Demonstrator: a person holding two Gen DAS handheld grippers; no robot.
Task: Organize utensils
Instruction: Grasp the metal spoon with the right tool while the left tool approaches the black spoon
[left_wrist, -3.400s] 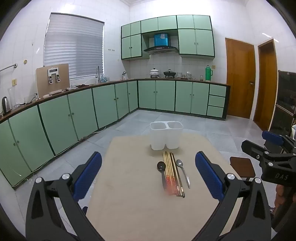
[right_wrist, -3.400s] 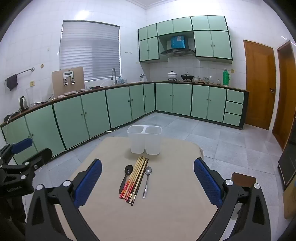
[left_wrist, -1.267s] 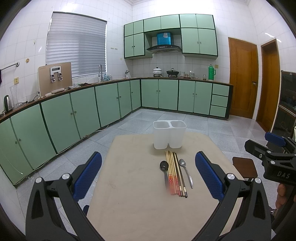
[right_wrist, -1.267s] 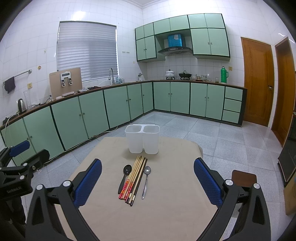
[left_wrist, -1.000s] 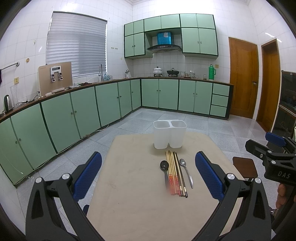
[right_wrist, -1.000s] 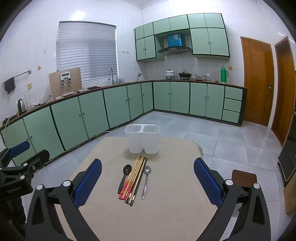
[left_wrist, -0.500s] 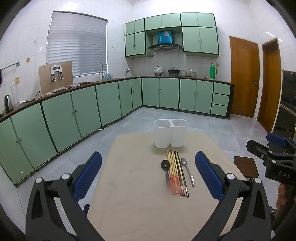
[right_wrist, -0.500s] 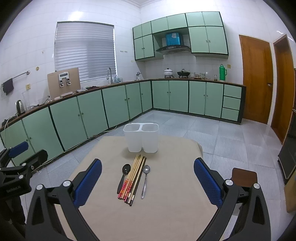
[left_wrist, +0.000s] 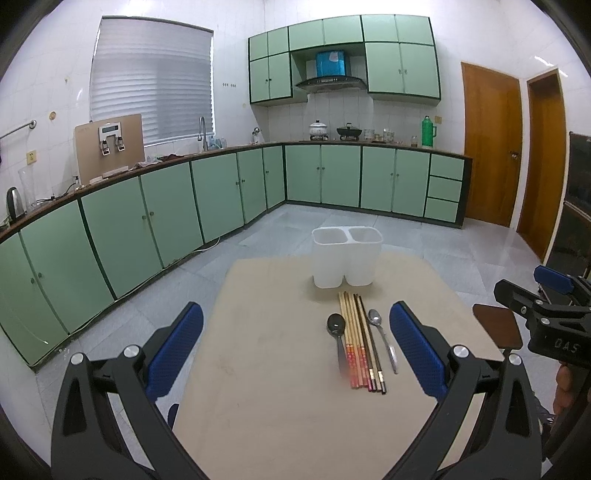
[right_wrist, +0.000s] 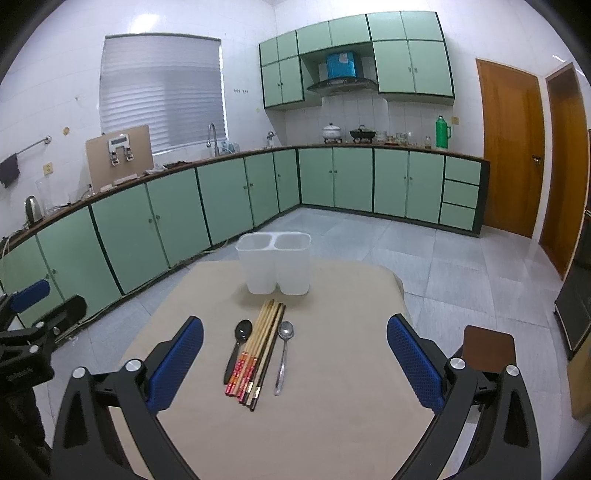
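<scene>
Left wrist view: the left gripper (left_wrist: 295, 336) hovers above the near part of a beige table (left_wrist: 266, 387), jaws wide and holding nothing. Between its blue pads (left_wrist: 413, 347) lie the utensils, side by side and pointing away from the camera: a black spoon (left_wrist: 337, 334), a bundle of chopsticks (left_wrist: 358, 339) and a metal spoon (left_wrist: 382, 338). Beyond them, just past the chopstick tips, stands a white holder (left_wrist: 347, 262) with two compartments, upright. The right gripper (left_wrist: 546, 317) shows at the right edge.

Right wrist view: the right gripper (right_wrist: 295, 349) likewise hovers over the table (right_wrist: 332, 406), jaws wide and holding nothing. The black spoon (right_wrist: 238, 345), chopsticks (right_wrist: 258, 350) and metal spoon (right_wrist: 283, 354) lie flat in a row, close together; whether they touch cannot be told. The holder (right_wrist: 273, 262) stands behind them near the far edge. The left gripper (right_wrist: 33, 325) shows at the left edge. Green cabinets (right_wrist: 177, 210) line the walls.
</scene>
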